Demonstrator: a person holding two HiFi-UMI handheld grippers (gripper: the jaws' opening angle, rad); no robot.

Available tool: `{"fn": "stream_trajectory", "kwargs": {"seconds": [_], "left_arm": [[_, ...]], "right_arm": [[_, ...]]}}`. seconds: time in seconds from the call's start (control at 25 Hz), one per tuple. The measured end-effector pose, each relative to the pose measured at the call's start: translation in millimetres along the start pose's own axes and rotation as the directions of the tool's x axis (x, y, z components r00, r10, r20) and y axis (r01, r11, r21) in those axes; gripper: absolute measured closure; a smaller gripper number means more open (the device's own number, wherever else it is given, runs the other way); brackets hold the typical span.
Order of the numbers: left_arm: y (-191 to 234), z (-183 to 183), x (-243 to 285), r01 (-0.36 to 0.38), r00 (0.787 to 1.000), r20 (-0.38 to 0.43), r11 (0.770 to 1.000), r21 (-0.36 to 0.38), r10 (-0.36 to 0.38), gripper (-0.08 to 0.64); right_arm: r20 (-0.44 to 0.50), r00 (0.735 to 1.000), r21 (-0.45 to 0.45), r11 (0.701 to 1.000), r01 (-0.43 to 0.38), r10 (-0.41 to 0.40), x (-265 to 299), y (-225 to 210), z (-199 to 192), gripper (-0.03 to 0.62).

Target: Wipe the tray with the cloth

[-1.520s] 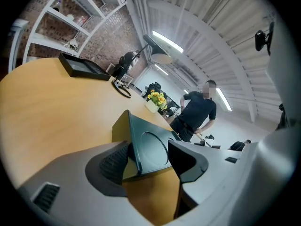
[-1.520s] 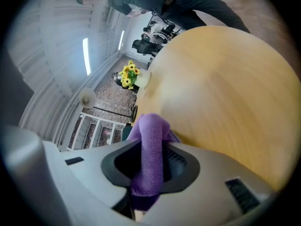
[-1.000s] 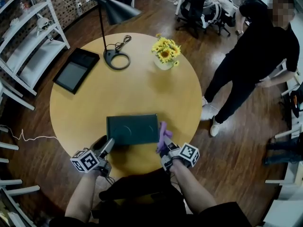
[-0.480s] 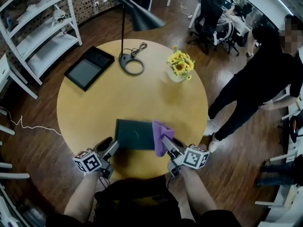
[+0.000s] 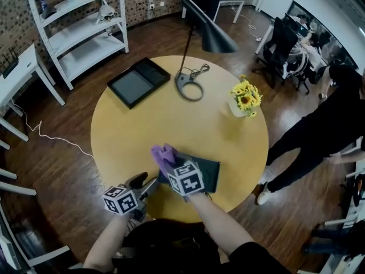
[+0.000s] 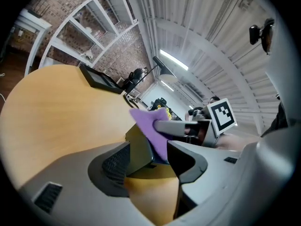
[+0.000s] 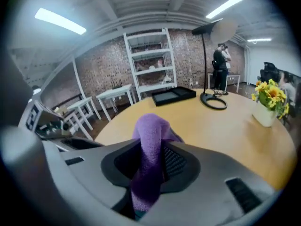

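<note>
A dark green tray (image 5: 209, 173) lies on the round yellow table (image 5: 171, 116), near its front edge. My right gripper (image 5: 170, 165) is shut on a purple cloth (image 5: 163, 153) and holds it over the tray's left end; in the right gripper view the cloth (image 7: 149, 159) fills the gap between the jaws. My left gripper (image 5: 149, 185) is at the tray's near left corner. Its jaws have just been opening and stand open, with the tray's corner (image 6: 136, 146) between them. The cloth (image 6: 151, 126) and the right gripper (image 6: 175, 126) hang just beyond.
A black tray (image 5: 138, 81) lies at the table's far left. A lamp with a ring base (image 5: 189, 87) and a vase of yellow flowers (image 5: 245, 99) stand at the back. White shelves (image 5: 85, 27) are beyond the table. A person (image 5: 336, 116) stands to the right.
My right gripper has rolled over and swung the cloth from the tray's right edge across to its left end. My left gripper has shifted only slightly at the near left corner.
</note>
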State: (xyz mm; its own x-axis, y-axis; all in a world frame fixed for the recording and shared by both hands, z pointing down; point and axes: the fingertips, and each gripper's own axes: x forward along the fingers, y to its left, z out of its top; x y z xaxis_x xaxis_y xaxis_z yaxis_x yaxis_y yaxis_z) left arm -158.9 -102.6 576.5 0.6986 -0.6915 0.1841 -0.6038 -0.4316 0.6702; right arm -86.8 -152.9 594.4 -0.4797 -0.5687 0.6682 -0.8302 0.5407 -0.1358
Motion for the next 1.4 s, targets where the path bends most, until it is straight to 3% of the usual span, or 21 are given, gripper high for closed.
{"fn": "stream_trajectory", "kwargs": {"seconds": [0.32,0.52,0.72,0.88,1.0,1.12,1.24,1.32,1.4], "left_arm": [[-21,-6,22,0.066,0.996,-0.074,0.993,0.097,-0.059,0.323],[-21,-15,33,0.079,0.993,-0.1,0.992,0.099,-0.069,0.321],[-15,-22,37,0.075,0.989,-0.132,0.993,0.088,-0.063,0.321],[-11,-27,36,0.067,0.989,-0.135,0.996,0.063,-0.058,0.321],[-7,-28,34,0.048,0.99,-0.138,0.997,0.054,-0.04,0.321],[-4,-20,25,0.04,0.994,-0.101,0.999,0.035,-0.036,0.321],[1,-18,13,0.03,0.995,-0.097,0.999,0.032,-0.027,0.321],[7,-16,4,0.014,0.997,-0.08,1.0,0.019,-0.012,0.32],[14,-11,-7,-0.002,0.999,-0.042,1.0,-0.013,0.001,0.32]], "right_arm": [[-0.077,0.981,-0.176,0.971,0.165,-0.18,-5,-29,-26,0.494],[-0.174,0.961,-0.087,0.975,0.204,-0.216,-36,-71,-52,0.494],[-0.208,0.938,-0.025,0.96,0.28,-0.279,-75,-113,-80,0.494],[-0.225,0.92,-0.058,0.947,0.317,-0.321,-87,-127,-93,0.494],[-0.26,0.906,-0.154,0.941,0.302,-0.333,-86,-123,-91,0.494],[-0.216,0.945,-0.237,0.952,0.195,-0.247,-76,-95,-64,0.494],[-0.136,0.988,-0.194,0.98,0.045,-0.072,-54,-52,-39,0.492],[-0.101,0.994,-0.177,0.982,-0.068,0.051,-38,-14,-24,0.492],[-0.096,0.988,-0.212,0.967,-0.137,0.119,-23,20,-16,0.492]]}}
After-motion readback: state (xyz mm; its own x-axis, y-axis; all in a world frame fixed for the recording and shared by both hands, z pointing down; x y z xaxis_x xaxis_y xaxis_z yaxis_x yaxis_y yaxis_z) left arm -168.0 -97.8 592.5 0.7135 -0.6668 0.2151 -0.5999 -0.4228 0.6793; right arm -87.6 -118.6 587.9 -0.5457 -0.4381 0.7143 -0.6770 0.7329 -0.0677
